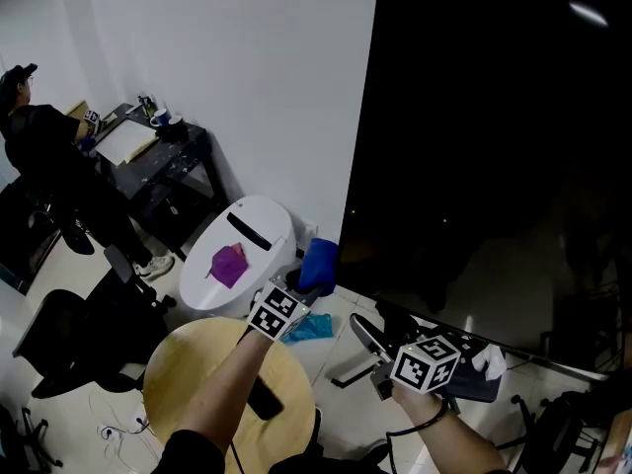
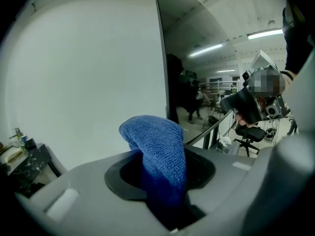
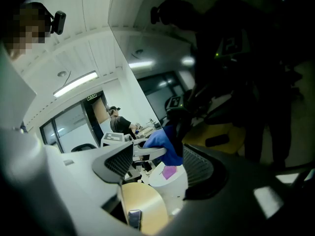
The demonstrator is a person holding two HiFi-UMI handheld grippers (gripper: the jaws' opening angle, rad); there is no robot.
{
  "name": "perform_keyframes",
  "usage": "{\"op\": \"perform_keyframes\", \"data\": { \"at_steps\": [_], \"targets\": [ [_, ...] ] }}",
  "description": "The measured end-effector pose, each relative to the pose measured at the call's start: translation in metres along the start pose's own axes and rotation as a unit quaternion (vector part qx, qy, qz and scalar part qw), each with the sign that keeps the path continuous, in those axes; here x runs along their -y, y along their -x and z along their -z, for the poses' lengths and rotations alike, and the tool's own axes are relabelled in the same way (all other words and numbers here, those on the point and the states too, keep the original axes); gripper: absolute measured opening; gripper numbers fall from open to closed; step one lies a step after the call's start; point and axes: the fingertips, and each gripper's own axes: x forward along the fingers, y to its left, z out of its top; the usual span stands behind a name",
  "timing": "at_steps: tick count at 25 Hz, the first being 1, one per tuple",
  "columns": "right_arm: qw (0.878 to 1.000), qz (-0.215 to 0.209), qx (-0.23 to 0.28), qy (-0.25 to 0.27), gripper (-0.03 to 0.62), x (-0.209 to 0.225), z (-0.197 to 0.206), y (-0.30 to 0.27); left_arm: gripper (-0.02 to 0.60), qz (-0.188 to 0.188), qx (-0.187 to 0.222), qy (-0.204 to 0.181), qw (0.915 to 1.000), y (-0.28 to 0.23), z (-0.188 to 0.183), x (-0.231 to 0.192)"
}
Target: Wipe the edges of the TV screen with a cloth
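standing beside tv screen (image 1: pixel 494 117): white round bin (image 1: pixel 247 240) | wooden table (image 1: pixel 197 373) | person (image 1: pixel 44 151)

The large black TV screen (image 1: pixel 494 117) runs off the frame's top and right. The lower end of the blue terry cloth (image 2: pixel 157 146) is hidden inside the left hand-held gripper (image 2: pixel 162 178).

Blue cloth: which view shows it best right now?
Left gripper view: the blue cloth fills the centre, weave clear, clamped in the left gripper. Head view shows it small beside the TV screen's lower left corner. Right gripper view catches only a distant blue patch past its open fingers.
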Motion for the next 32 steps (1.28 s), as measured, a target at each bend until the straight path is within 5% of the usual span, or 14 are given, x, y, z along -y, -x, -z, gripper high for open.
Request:
{"op": "perform_keyframes", "data": {
  "at_steps": [10, 14, 20, 32],
  "targets": [
    [0.999, -0.024, 0.032, 0.027, 0.324, -0.027, -0.061, 0.031, 0.13, -0.026, 0.028, -0.028, 0.9989, 0.028, -0.074, -0.009],
    [0.995, -0.034, 0.042, 0.082, 0.324, -0.036, -0.092, 0.041, 0.13, -0.039, 0.044, -0.044, 0.9973, 0.036, -0.107, -0.017],
    [0.976, -0.041, 0.07, 0.201, 0.308, -0.061, -0.148, 0.061, 0.13, -0.053, 0.062, -0.079, 0.9935, 0.054, -0.16, -0.028],
    [0.943, -0.05, 0.108, 0.31, 0.298, -0.113, -0.232, 0.094, 0.13, -0.086, 0.101, -0.178, 0.9751, 0.105, -0.286, -0.042]
  ]
}}
